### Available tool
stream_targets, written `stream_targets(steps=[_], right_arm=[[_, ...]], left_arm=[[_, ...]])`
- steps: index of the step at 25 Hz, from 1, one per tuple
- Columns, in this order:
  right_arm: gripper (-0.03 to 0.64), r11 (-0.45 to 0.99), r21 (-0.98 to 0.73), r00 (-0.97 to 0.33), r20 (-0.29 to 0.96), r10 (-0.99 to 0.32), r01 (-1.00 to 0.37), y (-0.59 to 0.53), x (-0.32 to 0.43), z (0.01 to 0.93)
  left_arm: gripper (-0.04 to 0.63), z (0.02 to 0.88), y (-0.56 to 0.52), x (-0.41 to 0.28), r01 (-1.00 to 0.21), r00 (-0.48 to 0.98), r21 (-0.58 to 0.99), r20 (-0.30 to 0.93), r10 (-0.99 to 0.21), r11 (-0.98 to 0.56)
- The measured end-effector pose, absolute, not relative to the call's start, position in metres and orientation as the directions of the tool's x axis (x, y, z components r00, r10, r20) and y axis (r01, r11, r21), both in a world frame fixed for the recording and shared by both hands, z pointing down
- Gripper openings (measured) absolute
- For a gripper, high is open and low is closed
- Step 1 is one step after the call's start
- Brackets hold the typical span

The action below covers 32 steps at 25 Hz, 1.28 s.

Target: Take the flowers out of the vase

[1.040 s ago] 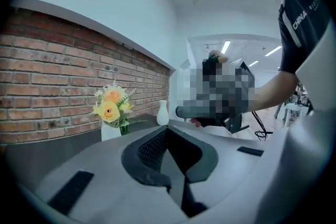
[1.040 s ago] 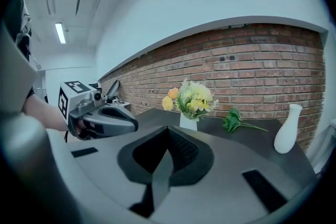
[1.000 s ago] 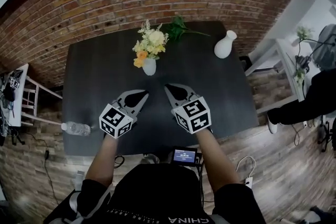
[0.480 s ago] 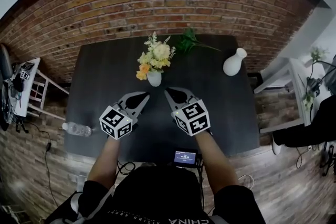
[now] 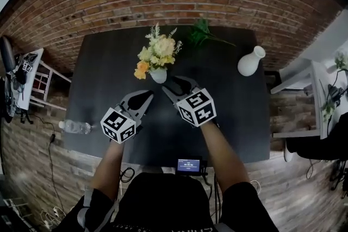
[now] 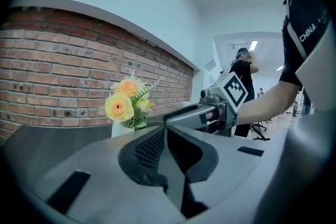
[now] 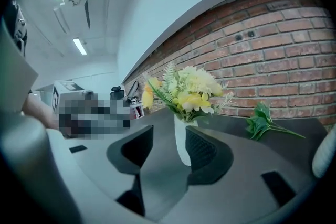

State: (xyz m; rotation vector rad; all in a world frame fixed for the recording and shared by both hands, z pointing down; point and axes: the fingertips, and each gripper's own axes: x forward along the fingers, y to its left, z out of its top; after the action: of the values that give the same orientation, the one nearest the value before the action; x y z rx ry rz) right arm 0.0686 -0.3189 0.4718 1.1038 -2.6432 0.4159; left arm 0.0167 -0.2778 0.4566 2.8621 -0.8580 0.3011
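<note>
Head view: flowers (image 5: 156,54) upright in the small white vase (image 5: 158,75), far-centre on the dark table (image 5: 109,79). Just on the near side of that vase, the right gripper (image 5: 173,84), likely brought in to steady it. Nearer and to the left, the left gripper (image 5: 147,96) — touching nothing. Far right, a second white vase (image 5: 250,61) with nothing sticking out; a green sprig (image 5: 205,35) flat by the far edge.

Left gripper view: claw pressed together on nothing, flowers ahead.

Right gripper view: claw spread, having just been opening — vase body framed in the gap, pads not yet pressing.
</note>
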Motion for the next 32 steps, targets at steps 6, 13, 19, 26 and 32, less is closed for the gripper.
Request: stream_targets(steps=[6,13,19,26,32], right_arm=[[0.192,0.637,-0.183,-0.660,0.294,-0.691,-0.749,-0.371,0.064,0.485],[0.238,0.654,-0.178,-0.677,0.259,-0.689,-0.735,-0.403,0.058,0.490],[0.254,0.654,-0.215,-0.689,0.241,-0.684,-0.725,-0.411,0.056,0.496],[0.257,0.690,-0.231,-0.727,0.228,-0.647,-0.686,-0.414,0.055,0.500],[0.267,0.733,-0.232,-0.769,0.222,-0.600,-0.639,-0.419,0.054,0.497]], left_arm=[[0.002,0.476,-0.301,0.019,-0.585,0.792,0.068,0.260,-0.552,-0.808],[0.002,0.487,-0.315,0.022,-0.593,0.789,0.090,0.264,-0.555,-0.800],[0.002,0.494,-0.320,0.011,-0.619,0.767,0.084,0.280,-0.578,-0.781],[0.002,0.516,-0.362,-0.020,-0.711,0.681,0.077,0.321,-0.658,-0.699],[0.199,0.512,-0.392,-0.007,-0.700,0.693,0.057,0.291,-0.659,-0.712]])
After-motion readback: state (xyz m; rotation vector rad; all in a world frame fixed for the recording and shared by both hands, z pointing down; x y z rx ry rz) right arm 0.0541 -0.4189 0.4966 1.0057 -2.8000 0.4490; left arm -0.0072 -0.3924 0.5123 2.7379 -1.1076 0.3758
